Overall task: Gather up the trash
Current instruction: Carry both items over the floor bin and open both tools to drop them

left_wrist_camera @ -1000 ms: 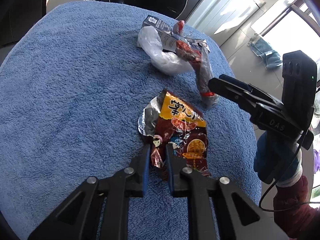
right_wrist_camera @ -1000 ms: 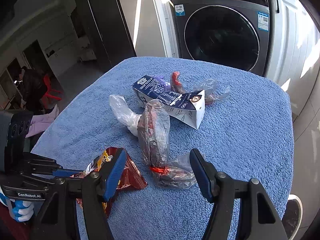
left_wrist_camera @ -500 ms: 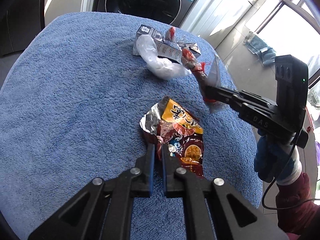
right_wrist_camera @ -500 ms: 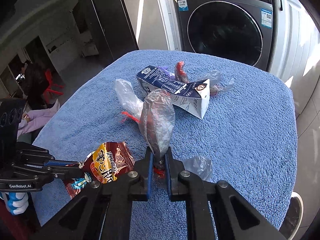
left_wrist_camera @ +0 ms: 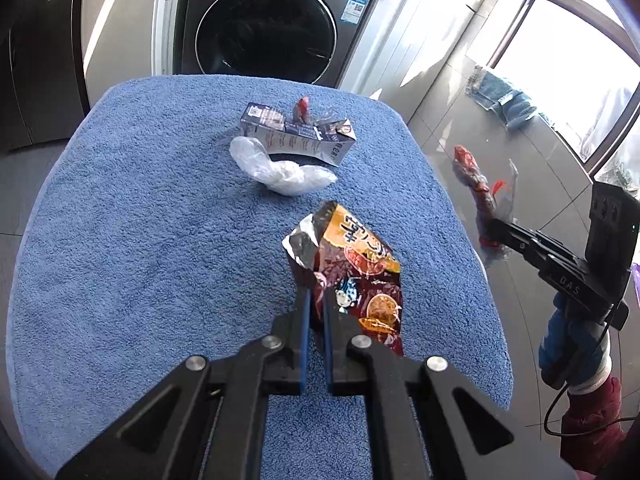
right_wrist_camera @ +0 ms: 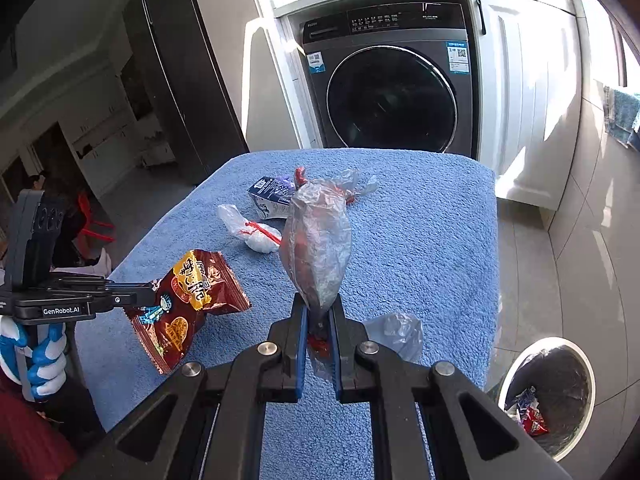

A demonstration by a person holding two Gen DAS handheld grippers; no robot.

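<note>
My left gripper point(left_wrist_camera: 314, 308) clamps the chip bag point(left_wrist_camera: 356, 268); my right gripper point(right_wrist_camera: 319, 330) clamps a plastic bag point(right_wrist_camera: 316, 240), both lifted. The bin point(right_wrist_camera: 576, 354) holds some trash. Carton point(left_wrist_camera: 298, 136) and white bag point(left_wrist_camera: 280, 168) remain on the towel point(left_wrist_camera: 140, 240).

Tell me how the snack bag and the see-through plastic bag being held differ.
The snack bag is opaque, glossy brown foil with printed pictures; the plastic bag is clear and crinkled, showing red scraps inside. The snack bag hangs flat in the left gripper; the plastic bag bulges upright above the right gripper. Both are clamped and lifted off the towel.
</note>
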